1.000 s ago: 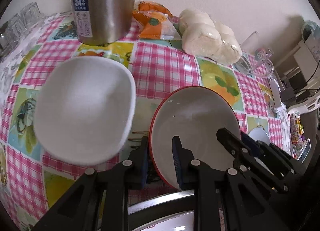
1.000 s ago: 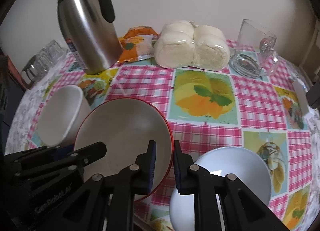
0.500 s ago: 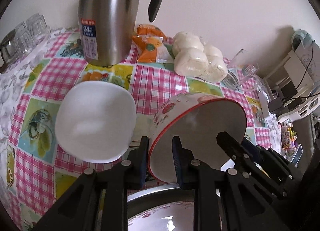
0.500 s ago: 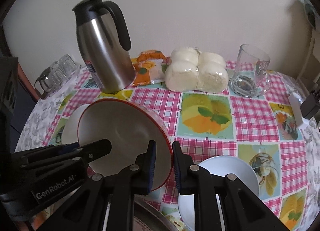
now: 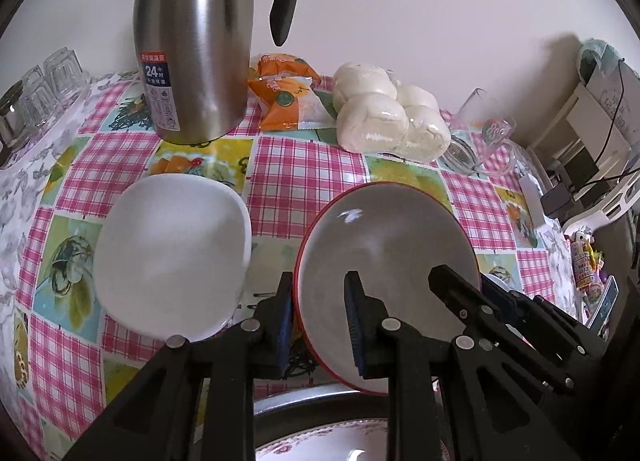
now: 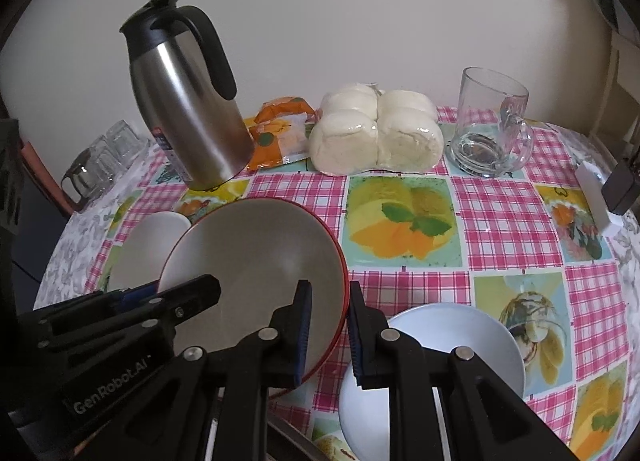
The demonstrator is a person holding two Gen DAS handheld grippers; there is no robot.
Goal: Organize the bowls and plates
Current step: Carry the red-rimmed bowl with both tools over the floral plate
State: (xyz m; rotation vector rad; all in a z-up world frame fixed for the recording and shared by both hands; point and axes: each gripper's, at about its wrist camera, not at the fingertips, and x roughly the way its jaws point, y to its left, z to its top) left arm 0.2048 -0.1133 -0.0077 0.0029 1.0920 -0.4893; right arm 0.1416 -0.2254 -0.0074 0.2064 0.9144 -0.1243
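The tabletop (image 6: 404,273), covered in a pink checked cloth, is seen from both wrists. Biggest thing on it: a steel thermos jug (image 6: 188,109), parked near the far left edge, lid shut so contents can't be told. Next, the red-rimmed bowl (image 6: 256,261), empty, tilted and held up off the cloth near the front edge – its rim is pinched on one side by the left gripper (image 5: 318,307) and on the other by the right gripper (image 6: 328,325), fingers clenched on it. A white bowl (image 5: 172,265), empty, is sat to its left, and a pale plate (image 6: 460,345), also empty, to its right by the front edge. A glass mug (image 6: 488,125), empty, is parked at the far right.
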